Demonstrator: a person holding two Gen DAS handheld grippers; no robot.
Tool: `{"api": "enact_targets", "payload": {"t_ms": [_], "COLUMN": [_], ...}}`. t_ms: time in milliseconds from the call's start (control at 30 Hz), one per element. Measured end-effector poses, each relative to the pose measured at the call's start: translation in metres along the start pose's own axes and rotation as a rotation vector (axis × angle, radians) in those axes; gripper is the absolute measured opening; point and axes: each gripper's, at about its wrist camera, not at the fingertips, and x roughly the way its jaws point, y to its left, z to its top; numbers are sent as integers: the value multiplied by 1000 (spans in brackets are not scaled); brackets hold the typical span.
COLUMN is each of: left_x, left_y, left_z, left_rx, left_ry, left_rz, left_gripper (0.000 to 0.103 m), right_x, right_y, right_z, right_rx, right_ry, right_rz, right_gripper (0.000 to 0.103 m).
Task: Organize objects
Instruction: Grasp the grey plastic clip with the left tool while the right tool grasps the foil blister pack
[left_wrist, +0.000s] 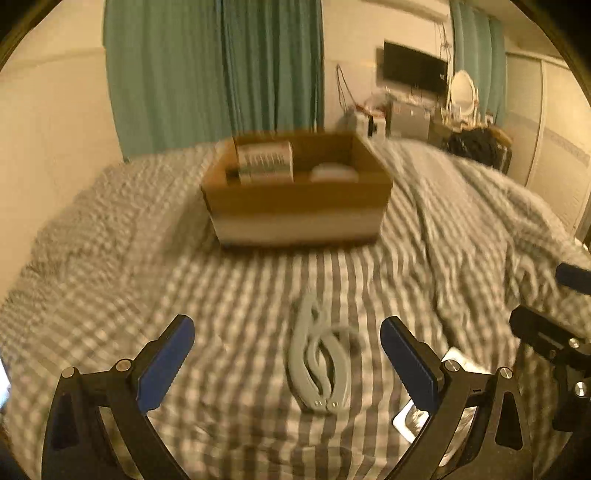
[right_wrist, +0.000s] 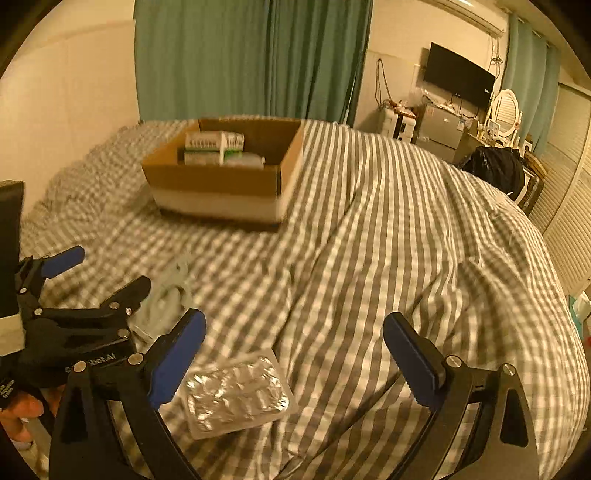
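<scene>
A cardboard box (left_wrist: 295, 192) is seen standing on a bed covered with a grey-and-white checked duvet (left_wrist: 229, 288); all places below are given relative to this box. Inside it, small medicine cartons (right_wrist: 214, 147) are stacked toward its left end, and a pale rounded item (left_wrist: 334, 172), blurred, lies to the right of them.

In front of the box, on the duvet and well apart from it, a grey plastic object with looped arms (left_wrist: 319, 363) is laid flat. The left gripper (left_wrist: 288, 362) is held over the duvet on the near side of the box with its jaws spread wide, the grey object lying between the blue pads (left_wrist: 166, 363) without being touched by either. Nothing is gripped.

Further to the front and right of the box, a silver foil blister pack (right_wrist: 238, 395) is laid on the duvet. The right gripper (right_wrist: 295, 362) is held over it, its jaws likewise spread wide and empty; the pack lies nearer the left pad (right_wrist: 177, 358), and contact cannot be told. A hand (right_wrist: 22, 410) is glimpsed at the lower left of the right wrist view, behind the left gripper

Behind the box, green curtains (left_wrist: 214, 70) are hung against the wall
</scene>
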Motion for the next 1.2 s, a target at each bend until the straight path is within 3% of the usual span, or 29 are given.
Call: {"api": "enact_targets", "payload": {"t_ms": [200, 400, 467, 667, 867, 1067, 1200], "left_x": [39, 65, 62, 45, 22, 10, 5], "left_y": [-10, -9, -10, -3, 9, 34, 53], "left_z": [-22, -31, -32, -36, -36, -41, -41], "left_rx": [20, 20, 30, 36, 37, -11, -61], "left_ry": [78, 129, 117, 110, 83, 81, 75], "left_rz": [-11, -61, -82, -98, -41, 3, -3], "left_gripper": [101, 71, 52, 50, 50, 49, 49], "right_x": [23, 40, 41, 31, 33, 54, 70], "right_y": [-11, -11, -10, 4, 36, 69, 79], "right_z": [-7, -19, -23, -35, -49, -52, -54], "right_rx": [59, 76, 75, 50, 3, -59, -102], "right_ry": [32, 85, 103, 150, 214, 268, 281], "right_rz": [17, 31, 27, 37, 79, 121, 83], "right_gripper": [97, 97, 97, 97, 97, 97, 99]}}
